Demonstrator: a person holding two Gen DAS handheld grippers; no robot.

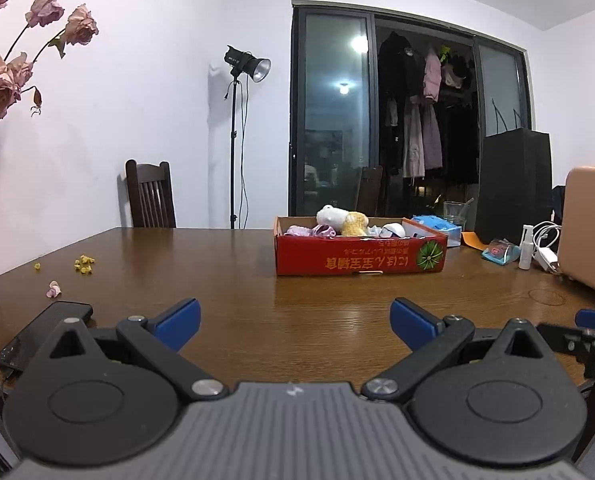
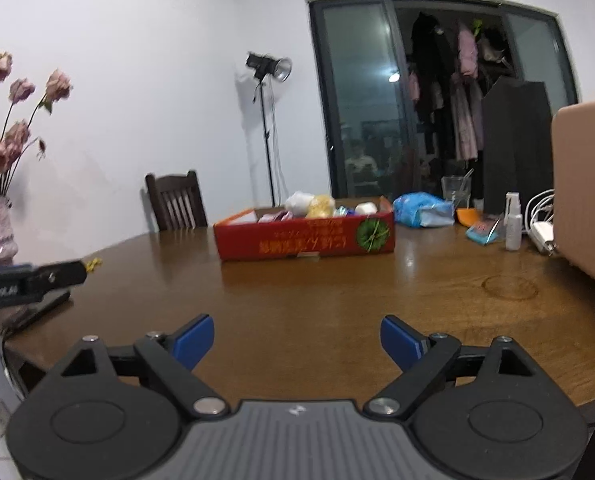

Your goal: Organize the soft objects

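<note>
A shallow red cardboard box (image 1: 357,258) (image 2: 305,240) sits on the far half of the brown wooden table (image 1: 297,320) (image 2: 317,320). Inside it lie a white plush (image 1: 331,216) (image 2: 299,202), a yellow plush (image 1: 355,224) (image 2: 321,206), and pink and white soft pieces (image 1: 309,232). My left gripper (image 1: 295,320) hovers low over the table's near edge, open and holding nothing. My right gripper (image 2: 297,340) is beside it, also open and holding nothing. Both point toward the box, well short of it.
A dark phone (image 1: 45,332) lies at the near left by a vase of dried roses (image 1: 1,80). A blue wipes pack (image 2: 423,208), a glass (image 2: 455,192), a spray bottle (image 2: 513,220), a charger (image 2: 541,232) and a tan case (image 2: 585,192) crowd the right. A chair (image 1: 149,196) stands behind.
</note>
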